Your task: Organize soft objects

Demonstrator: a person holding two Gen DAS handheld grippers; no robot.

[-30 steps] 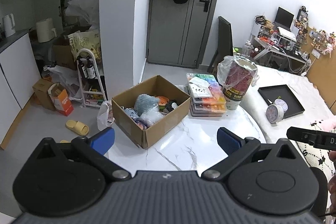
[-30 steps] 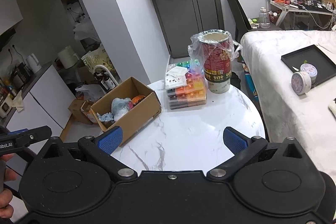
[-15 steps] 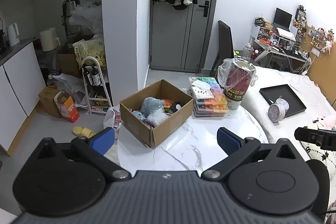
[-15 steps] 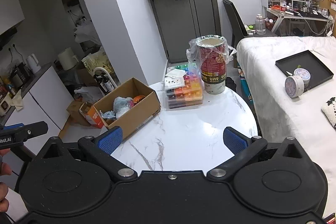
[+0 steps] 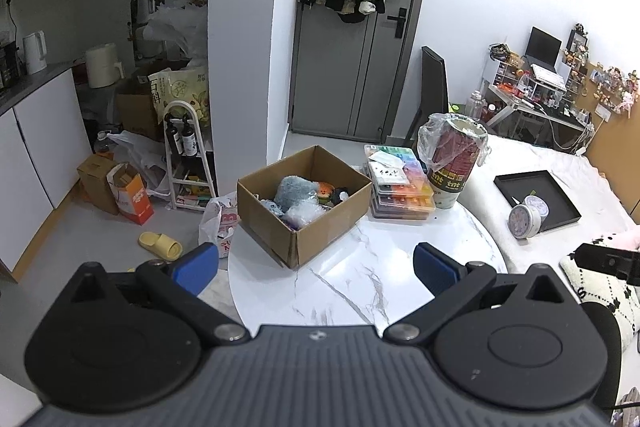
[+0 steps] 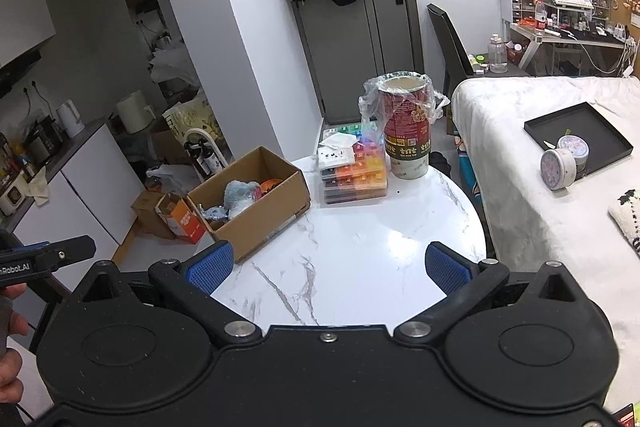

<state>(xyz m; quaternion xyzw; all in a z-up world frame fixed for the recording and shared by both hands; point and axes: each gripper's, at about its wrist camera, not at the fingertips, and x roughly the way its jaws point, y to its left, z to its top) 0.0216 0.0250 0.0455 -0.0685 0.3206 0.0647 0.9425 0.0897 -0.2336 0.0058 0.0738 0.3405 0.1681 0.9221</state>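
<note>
Open brown cardboard box [image 5: 320, 223] sits on the white marble round table [image 5: 360, 283], holding a grey-blue plush toy [image 5: 294, 191], an orange soft toy [image 5: 325, 191], a black-and-white one [image 5: 341, 195] and a clear crinkly bag [image 5: 304, 214].

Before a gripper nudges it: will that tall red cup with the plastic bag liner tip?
Probably tippy: the tall red cup is narrow at the base. It looks like paper and may be empty, so likely light. The loose bag liner could slip under the fingers.
</note>
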